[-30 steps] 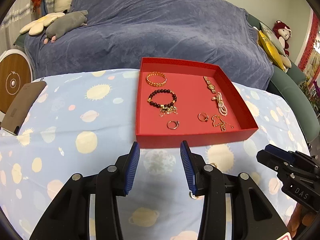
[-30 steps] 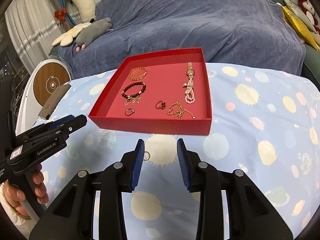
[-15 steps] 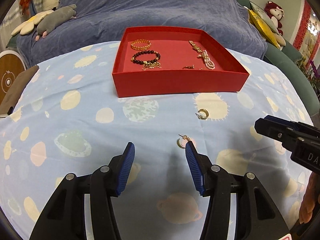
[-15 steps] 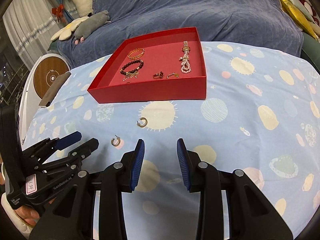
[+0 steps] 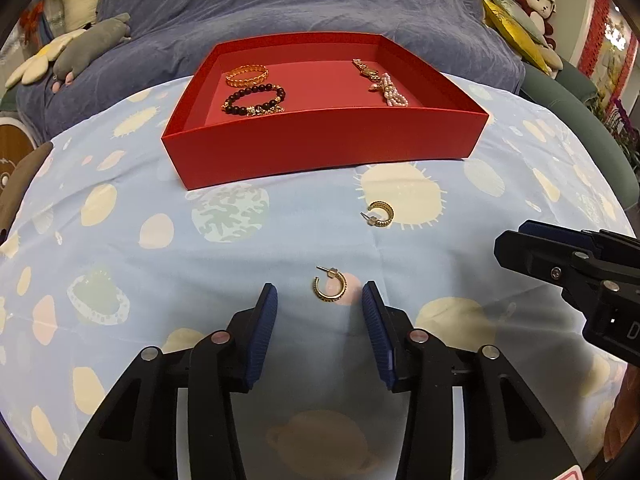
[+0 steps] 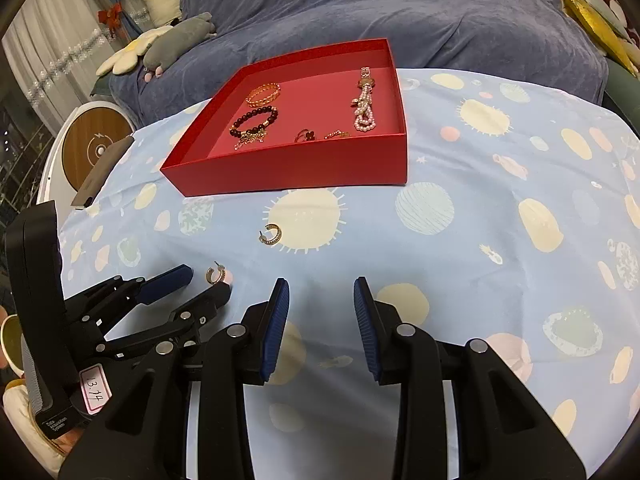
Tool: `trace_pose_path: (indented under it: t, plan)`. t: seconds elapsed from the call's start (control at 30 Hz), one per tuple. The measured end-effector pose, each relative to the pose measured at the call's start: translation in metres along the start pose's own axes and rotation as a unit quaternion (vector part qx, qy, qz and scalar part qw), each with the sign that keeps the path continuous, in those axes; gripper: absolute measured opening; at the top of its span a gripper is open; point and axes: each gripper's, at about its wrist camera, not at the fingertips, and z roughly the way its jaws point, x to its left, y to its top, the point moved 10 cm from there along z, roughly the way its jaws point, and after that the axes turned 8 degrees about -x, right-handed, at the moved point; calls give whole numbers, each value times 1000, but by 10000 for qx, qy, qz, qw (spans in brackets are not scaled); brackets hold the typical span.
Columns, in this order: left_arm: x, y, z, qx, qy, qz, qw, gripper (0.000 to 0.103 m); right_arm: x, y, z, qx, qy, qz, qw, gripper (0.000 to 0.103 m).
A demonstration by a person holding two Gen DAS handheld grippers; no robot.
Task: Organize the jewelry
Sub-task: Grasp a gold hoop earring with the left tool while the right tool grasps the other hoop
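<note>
Two gold hoop earrings are left on the cloth: the near earring (image 5: 330,289) lies between the left gripper's (image 5: 319,300) spread jaws, the far earring (image 5: 379,213) near the red tray (image 5: 328,142) holding bracelets, while the right gripper (image 6: 320,296) hovers spread, empty.

The left gripper (image 5: 320,308) hangs low with jaws spread, a gold hoop earring (image 5: 329,287) lying on the patterned cloth (image 5: 160,264) between the tips. A second earring (image 5: 381,213) lies farther right, near the red tray (image 5: 320,148) holding bracelets.
</note>
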Motion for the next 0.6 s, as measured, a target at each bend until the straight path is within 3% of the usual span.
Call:
trace_pose_path:
  t: [0.4, 0.6]
  plan:
    - [5, 3, 0, 7, -62, -86, 9999, 6, 9, 0, 3, 28, 58, -56, 10000, 33]
    - [8, 1, -2, 43, -88, -168, 9998, 8, 16, 0, 5, 40, 93, -104, 9999, 32]
